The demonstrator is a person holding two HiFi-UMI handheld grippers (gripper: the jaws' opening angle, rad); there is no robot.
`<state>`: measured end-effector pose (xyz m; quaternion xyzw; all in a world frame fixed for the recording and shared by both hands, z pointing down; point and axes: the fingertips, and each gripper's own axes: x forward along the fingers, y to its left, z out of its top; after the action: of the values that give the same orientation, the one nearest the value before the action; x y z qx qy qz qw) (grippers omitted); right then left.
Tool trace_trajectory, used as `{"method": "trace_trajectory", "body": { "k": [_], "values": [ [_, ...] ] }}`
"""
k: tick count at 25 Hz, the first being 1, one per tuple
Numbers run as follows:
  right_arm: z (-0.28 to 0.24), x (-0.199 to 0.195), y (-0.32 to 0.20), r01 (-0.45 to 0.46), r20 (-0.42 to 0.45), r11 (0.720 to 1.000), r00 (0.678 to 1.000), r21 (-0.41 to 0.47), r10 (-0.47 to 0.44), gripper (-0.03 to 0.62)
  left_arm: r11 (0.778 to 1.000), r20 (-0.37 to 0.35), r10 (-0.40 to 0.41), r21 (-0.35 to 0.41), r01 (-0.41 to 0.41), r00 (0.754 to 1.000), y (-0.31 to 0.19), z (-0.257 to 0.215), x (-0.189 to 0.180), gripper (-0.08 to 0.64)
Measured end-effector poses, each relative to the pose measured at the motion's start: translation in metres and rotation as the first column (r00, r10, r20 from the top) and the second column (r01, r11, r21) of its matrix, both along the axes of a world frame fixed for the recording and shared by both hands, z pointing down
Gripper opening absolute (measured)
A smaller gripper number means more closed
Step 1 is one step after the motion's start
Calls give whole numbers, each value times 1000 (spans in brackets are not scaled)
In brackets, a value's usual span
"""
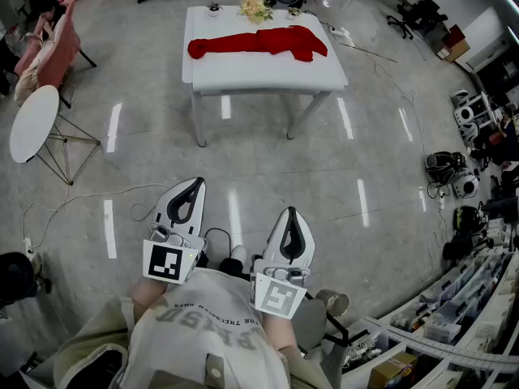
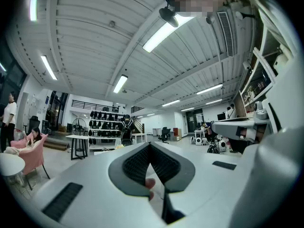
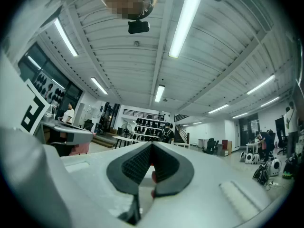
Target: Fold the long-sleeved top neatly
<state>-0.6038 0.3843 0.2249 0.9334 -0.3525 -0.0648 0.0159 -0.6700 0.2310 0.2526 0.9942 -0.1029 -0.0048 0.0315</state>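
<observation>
Your left gripper [image 1: 198,181] and right gripper [image 1: 292,211] are clenched empty (well short of the table [image 1: 268,75]), so open up or you'll shove the bunched top [image 1: 259,41] into the flowers [image 1: 255,9].

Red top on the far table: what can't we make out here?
- Head view: red top lies far off and small on the white table; sleeves, collar and creases unreadable.
- Left gripper view: shut left gripper covers the table; only a red sliver shows.
- Right gripper view: shut right gripper does the same.
</observation>
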Motion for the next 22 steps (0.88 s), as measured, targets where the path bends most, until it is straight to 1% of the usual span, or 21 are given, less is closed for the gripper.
{"method": "trace_trajectory", "body": {
  "k": [3,5,9,12,13,16,17,19,20,21,22],
  "values": [
    [6,12,12,29,-41,997,999,-69,-32,0,1000,0,-9,1,9,1000,10,0,13,12],
    [7,21,18,39,-49,996,998,-79,-43,0,1000,1,-15,4,15,1000,16,1,23,12],
    [3,39,28,44,-12,999,999,-18,-44,0,999,2,-33,8,33,999,33,3,38,12],
    [9,50,45,75,-21,996,997,-51,-76,0,999,14,-47,12,47,999,53,4,47,12],
    [9,55,52,76,-14,996,997,-46,-77,0,999,19,-50,13,50,999,60,4,50,12],
    [8,72,69,84,29,996,996,10,-84,0,998,57,-64,20,63,996,74,8,59,12],
    [11,77,73,105,46,994,993,25,-106,0,997,79,-69,28,67,994,76,11,61,12],
    [21,82,82,179,73,984,981,23,-181,2,997,101,-73,26,71,992,81,13,67,14],
    [24,84,85,220,85,975,971,21,-221,96,998,107,-68,22,66,992,83,13,69,15],
    [24,86,88,253,95,967,962,28,-255,214,998,109,-58,19,56,992,85,11,70,33],
    [23,87,90,274,97,961,956,38,-276,286,999,106,-48,12,47,993,85,9,71,127]
  ]
}}
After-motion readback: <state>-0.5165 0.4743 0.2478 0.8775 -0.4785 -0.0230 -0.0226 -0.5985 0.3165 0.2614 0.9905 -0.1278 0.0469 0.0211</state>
